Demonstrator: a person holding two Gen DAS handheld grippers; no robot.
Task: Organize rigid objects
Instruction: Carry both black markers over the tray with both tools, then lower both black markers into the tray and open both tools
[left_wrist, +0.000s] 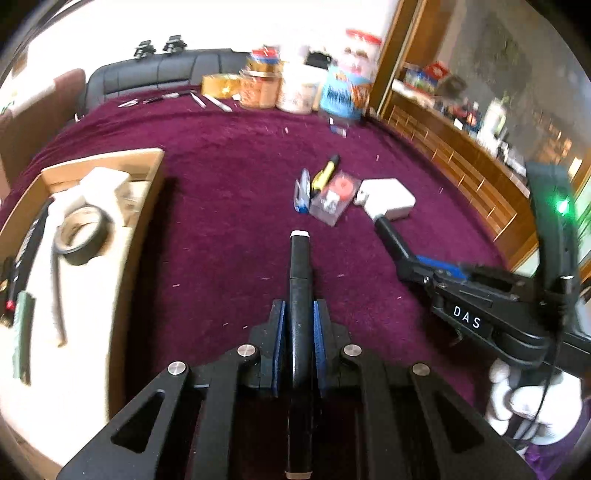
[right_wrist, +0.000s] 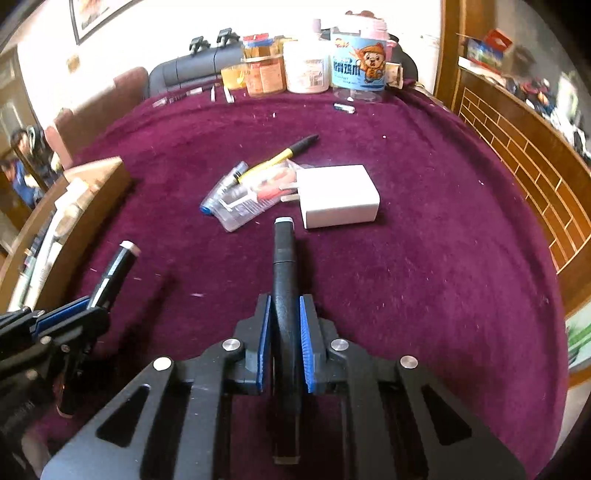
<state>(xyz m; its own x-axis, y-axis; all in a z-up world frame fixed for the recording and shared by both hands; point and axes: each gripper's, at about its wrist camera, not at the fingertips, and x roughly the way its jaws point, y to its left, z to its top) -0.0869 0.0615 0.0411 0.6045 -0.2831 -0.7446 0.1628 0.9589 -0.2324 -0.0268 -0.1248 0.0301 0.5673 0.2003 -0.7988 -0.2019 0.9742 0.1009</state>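
My left gripper (left_wrist: 299, 332) is shut on a black marker (left_wrist: 300, 266) with a white end, held above the maroon cloth; it also shows in the right wrist view (right_wrist: 114, 273). My right gripper (right_wrist: 284, 332) is shut on a second black marker (right_wrist: 283, 254), whose tip is close to a white charger block (right_wrist: 338, 195). The right gripper shows in the left wrist view (left_wrist: 410, 258), its marker tip by the charger (left_wrist: 388, 197). Beside the charger lie a yellow-black pen (right_wrist: 280, 155), a clear plastic case (right_wrist: 251, 199) and a blue-capped tube (right_wrist: 221, 192).
An open cardboard box (left_wrist: 144, 206) at the left holds a tape roll (left_wrist: 83, 236) and other items. Jars and tubs (right_wrist: 306, 66) stand at the table's far edge, with a small battery (right_wrist: 343, 108) in front. A wooden cabinet (right_wrist: 517, 155) lies to the right.
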